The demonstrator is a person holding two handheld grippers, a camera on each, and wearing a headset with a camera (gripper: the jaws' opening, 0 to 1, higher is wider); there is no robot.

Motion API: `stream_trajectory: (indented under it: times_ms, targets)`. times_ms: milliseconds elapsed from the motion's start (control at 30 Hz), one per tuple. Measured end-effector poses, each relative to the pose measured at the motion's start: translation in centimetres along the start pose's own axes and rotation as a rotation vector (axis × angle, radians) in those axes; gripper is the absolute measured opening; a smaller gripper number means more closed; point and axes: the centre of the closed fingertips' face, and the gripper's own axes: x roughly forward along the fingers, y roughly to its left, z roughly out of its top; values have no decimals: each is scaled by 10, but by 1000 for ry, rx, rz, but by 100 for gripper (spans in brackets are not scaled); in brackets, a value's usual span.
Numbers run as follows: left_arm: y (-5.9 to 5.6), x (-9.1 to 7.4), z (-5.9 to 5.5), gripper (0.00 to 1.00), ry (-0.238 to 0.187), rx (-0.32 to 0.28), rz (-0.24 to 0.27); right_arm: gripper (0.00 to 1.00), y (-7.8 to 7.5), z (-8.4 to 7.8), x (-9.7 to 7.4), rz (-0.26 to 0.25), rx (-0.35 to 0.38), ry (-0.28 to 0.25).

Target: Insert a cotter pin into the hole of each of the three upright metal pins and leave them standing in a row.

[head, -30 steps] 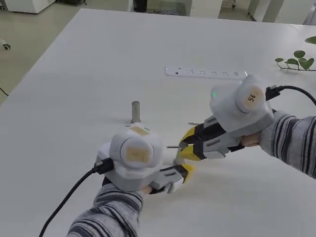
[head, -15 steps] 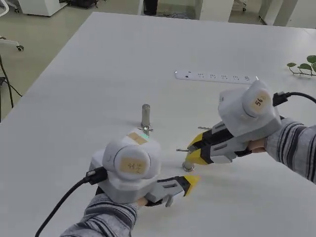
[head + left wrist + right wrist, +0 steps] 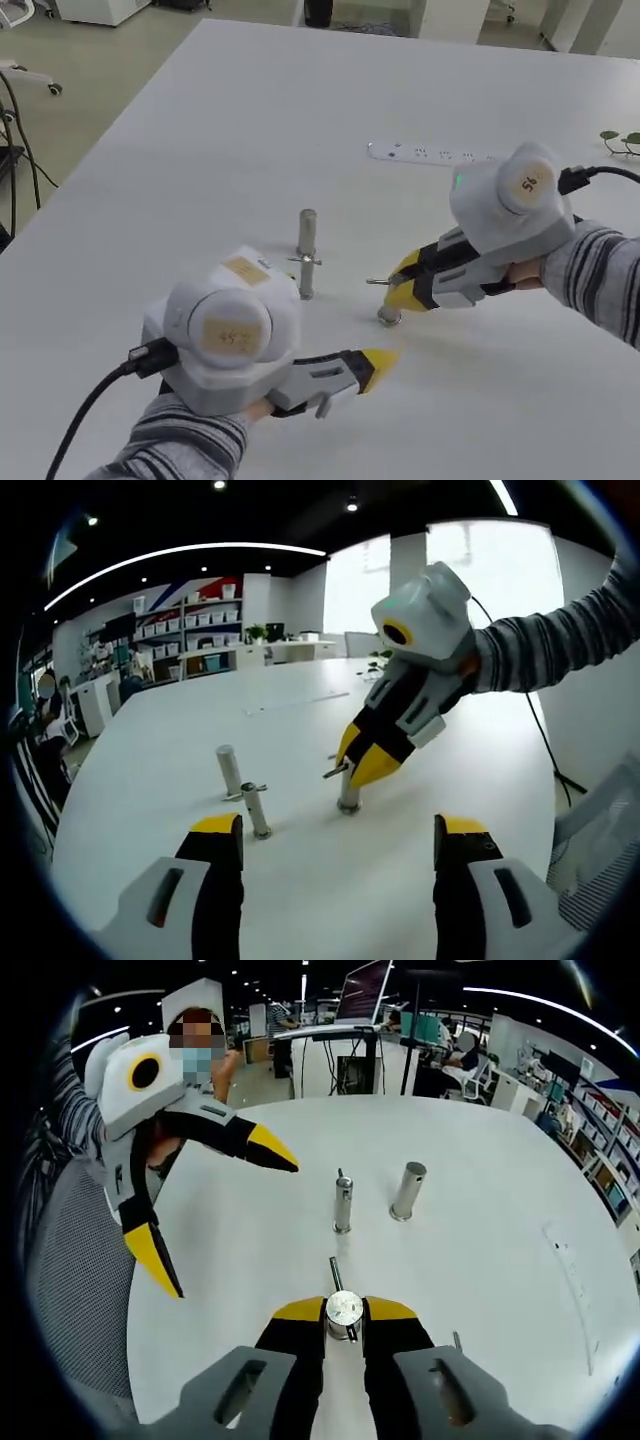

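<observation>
Our right gripper [image 3: 344,1312] is clenched on the head of the nearest pin [image 3: 348,798], which stands upright on the white table [image 3: 250,130]. Its cotter pin [image 3: 333,773] pokes out sideways just past the yellow jaw tips. Our left gripper [image 3: 338,828] hangs released, jaws wide apart and holding nothing, near the middle pin [image 3: 257,812]. That pin is already crossed by a second cotter pin [image 3: 250,789], and the bare far pin [image 3: 229,771] stands just behind it.

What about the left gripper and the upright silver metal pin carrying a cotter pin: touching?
Apart: head view shows bare table between left gripper and silver metal pin.
</observation>
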Motion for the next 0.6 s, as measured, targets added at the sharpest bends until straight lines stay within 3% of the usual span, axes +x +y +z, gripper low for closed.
stream_trajectory:
  times_ms: [200,600]
  targets:
    - [11,-4,0,82,-7,11,23,8,-4,5,4,-1,2,2]
    - [21,-5,-6,87,-1,-11,48,8,-10,4,7,-5,1,15]
